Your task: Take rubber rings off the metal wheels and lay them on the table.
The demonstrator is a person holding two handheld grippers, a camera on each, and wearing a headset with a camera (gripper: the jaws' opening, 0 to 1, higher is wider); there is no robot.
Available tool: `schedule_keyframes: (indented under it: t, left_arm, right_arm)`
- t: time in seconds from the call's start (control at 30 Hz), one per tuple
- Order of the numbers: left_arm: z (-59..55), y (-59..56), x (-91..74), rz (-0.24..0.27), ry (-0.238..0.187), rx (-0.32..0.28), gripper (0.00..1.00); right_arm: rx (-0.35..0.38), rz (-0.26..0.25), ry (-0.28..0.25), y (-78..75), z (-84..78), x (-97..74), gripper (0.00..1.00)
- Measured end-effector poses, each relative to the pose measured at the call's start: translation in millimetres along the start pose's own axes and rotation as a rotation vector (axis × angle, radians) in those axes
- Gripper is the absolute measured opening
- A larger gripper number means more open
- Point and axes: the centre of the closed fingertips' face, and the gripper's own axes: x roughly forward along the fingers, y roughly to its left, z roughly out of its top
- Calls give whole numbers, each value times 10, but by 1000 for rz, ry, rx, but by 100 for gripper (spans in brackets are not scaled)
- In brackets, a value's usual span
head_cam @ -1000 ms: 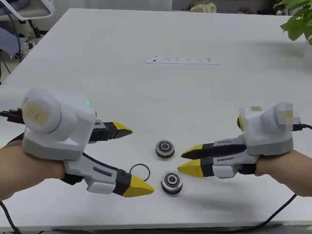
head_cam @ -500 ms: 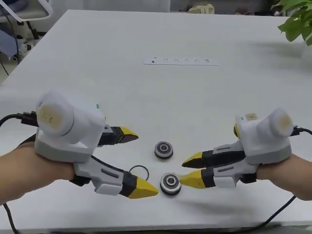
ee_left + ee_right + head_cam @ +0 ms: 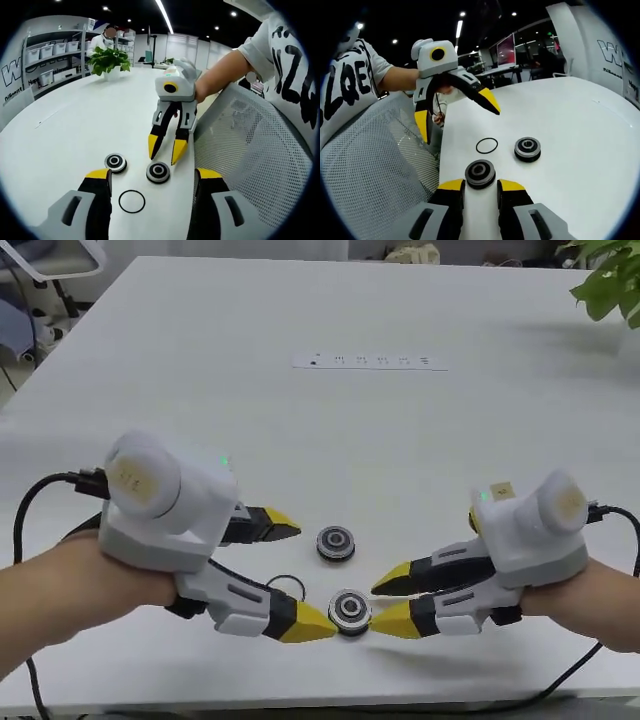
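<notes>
Two metal wheels with dark rims lie on the white table (image 3: 200,360). The near wheel (image 3: 350,608) (image 3: 158,172) (image 3: 480,173) sits close to the front edge, the far wheel (image 3: 336,543) (image 3: 115,162) (image 3: 527,149) just behind it. A loose black rubber ring (image 3: 285,586) (image 3: 132,201) (image 3: 486,145) lies flat to their left, partly behind a left jaw. My left gripper (image 3: 305,575) is wide open, its lower tip beside the near wheel's left. My right gripper (image 3: 384,602) (image 3: 482,185) is open, its tips right at that wheel's right side.
A white power strip (image 3: 370,362) lies mid-table, far behind the wheels. A leafy plant (image 3: 610,285) stands at the back right corner. The table's front edge runs just below both grippers. A mesh chair (image 3: 250,150) shows beside the table.
Both grippers have moved inward toward the near wheel, so their tips now flank it closely. The wheels and the loose ring have stayed put.
</notes>
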Motion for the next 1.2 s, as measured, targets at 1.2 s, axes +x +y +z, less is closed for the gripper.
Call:
schedule_keyframes:
  t: [1.2]
  left_arm:
    - [-151, -164, 321, -105, 57, -23, 39]
  right_arm:
    - [-95, -3, 56, 12, -88, 114, 18]
